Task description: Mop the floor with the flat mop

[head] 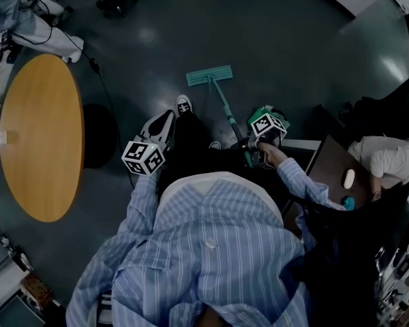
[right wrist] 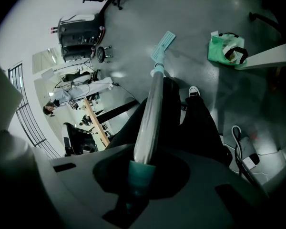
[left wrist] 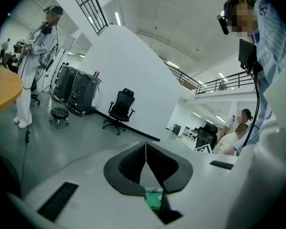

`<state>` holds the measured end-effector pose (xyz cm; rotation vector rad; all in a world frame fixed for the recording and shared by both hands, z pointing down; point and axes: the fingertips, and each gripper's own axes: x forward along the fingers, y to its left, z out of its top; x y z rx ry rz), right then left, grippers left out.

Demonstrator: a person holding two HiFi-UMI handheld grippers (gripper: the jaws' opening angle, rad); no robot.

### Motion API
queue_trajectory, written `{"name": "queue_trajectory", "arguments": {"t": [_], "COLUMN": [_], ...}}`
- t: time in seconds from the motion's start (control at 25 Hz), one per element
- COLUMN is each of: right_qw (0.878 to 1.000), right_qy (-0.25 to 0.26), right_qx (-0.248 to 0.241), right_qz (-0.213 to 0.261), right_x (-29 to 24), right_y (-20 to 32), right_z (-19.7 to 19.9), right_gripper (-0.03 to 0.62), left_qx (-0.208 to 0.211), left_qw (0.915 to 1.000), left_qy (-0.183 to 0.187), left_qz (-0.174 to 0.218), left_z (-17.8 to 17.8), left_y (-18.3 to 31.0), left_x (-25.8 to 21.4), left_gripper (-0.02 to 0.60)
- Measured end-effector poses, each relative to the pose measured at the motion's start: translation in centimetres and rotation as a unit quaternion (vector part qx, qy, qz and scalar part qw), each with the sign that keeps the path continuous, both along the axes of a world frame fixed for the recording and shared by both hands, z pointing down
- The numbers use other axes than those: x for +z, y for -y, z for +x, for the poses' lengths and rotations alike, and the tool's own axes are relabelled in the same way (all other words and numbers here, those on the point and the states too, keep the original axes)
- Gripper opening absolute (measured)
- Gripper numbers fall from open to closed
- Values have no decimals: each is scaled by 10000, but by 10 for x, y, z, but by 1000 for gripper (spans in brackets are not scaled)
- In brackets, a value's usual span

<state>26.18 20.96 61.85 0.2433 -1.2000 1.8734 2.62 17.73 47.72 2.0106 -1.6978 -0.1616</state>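
The flat mop lies out in front of me, its teal head flat on the dark floor and its thin handle slanting back to my right side. My right gripper is shut on the handle's near end. In the right gripper view the silver shaft and teal grip run out from between the jaws of the right gripper to the mop head. My left gripper hangs above my shoe, off the mop. In the left gripper view, the left gripper is shut on nothing.
A round wooden table stands at my left, with cables on the floor behind it. At my right are a dark desk and a seated person. A green bag sits on the floor. An office chair, a stool and a standing person are farther off.
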Motion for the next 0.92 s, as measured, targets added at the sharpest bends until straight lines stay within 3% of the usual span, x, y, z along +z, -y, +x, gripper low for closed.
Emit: {"name": "queue_trajectory", "arguments": {"t": [0.92], "right_qw": [9999], "right_qy": [34], "right_qx": [112], "right_qz": [-17], "right_x": [2], "right_y": [-11], "right_z": [4], "right_gripper": [41], "left_qx": [97], "left_qw": [9998], "left_qy": [132], "left_qz": [71], "left_z": [18], "left_y": [-2], "left_x": [-5], "left_gripper": [8]}}
